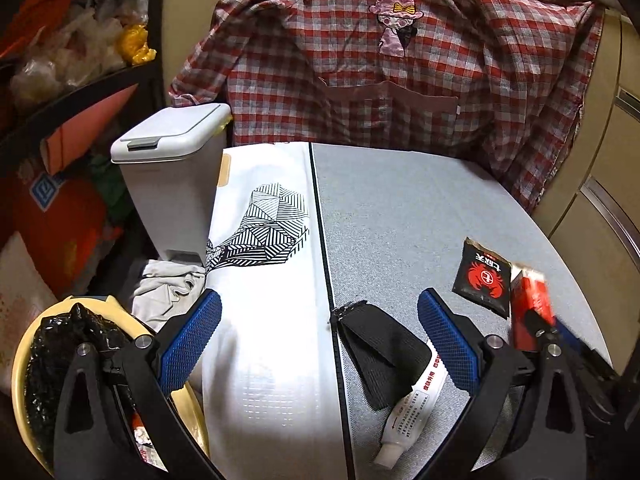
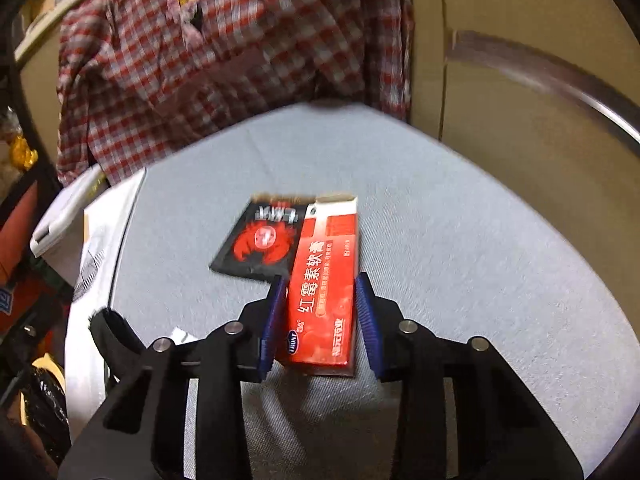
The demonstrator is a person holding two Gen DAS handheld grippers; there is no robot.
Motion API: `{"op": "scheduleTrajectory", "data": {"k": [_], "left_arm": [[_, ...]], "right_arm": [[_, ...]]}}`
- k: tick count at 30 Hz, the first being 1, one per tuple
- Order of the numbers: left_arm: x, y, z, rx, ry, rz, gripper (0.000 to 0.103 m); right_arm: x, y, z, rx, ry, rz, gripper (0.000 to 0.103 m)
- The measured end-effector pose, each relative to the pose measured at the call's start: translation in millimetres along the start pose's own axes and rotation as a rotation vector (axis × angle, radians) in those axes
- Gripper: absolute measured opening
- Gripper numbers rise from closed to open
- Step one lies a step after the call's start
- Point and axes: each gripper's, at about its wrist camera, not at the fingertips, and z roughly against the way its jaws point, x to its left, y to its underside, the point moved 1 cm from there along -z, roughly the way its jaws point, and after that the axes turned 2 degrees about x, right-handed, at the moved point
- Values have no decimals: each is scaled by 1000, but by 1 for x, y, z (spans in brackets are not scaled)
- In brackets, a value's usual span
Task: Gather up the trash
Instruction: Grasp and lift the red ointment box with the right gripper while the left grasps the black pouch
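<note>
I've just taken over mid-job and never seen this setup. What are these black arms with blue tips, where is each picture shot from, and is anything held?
They are hand-held grippers, each with its own camera looking along its fingers. The left gripper is open over a black strap and white tube on the grey table. The right gripper has its blue pads around a red box, beside a black packet. A grey bin stands to the left.

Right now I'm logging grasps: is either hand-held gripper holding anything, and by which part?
The right hand-held gripper brackets the red box across its long sides, near its lower end; contact is unclear. The left hand-held gripper is open, holding nothing.
</note>
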Motion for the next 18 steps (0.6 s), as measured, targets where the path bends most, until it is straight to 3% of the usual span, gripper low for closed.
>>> {"op": "scheduleTrajectory", "data": {"k": [5,15,17,18], "left_arm": [[-4,4,-4,13,6,-12,95],[-17,17,-26,90,27,-41,95],[-20,20,-32,118,36,-49,87],[-21,21,-34,127,44,-52,78]], "right_arm": [[-8,-10,20,-94,20,-24,35],[-21,-13,21,-95,25,-45,35],[-25,-13,21,-94,29,-52,35],[-26,-13,22,-96,32,-55,35]]}}
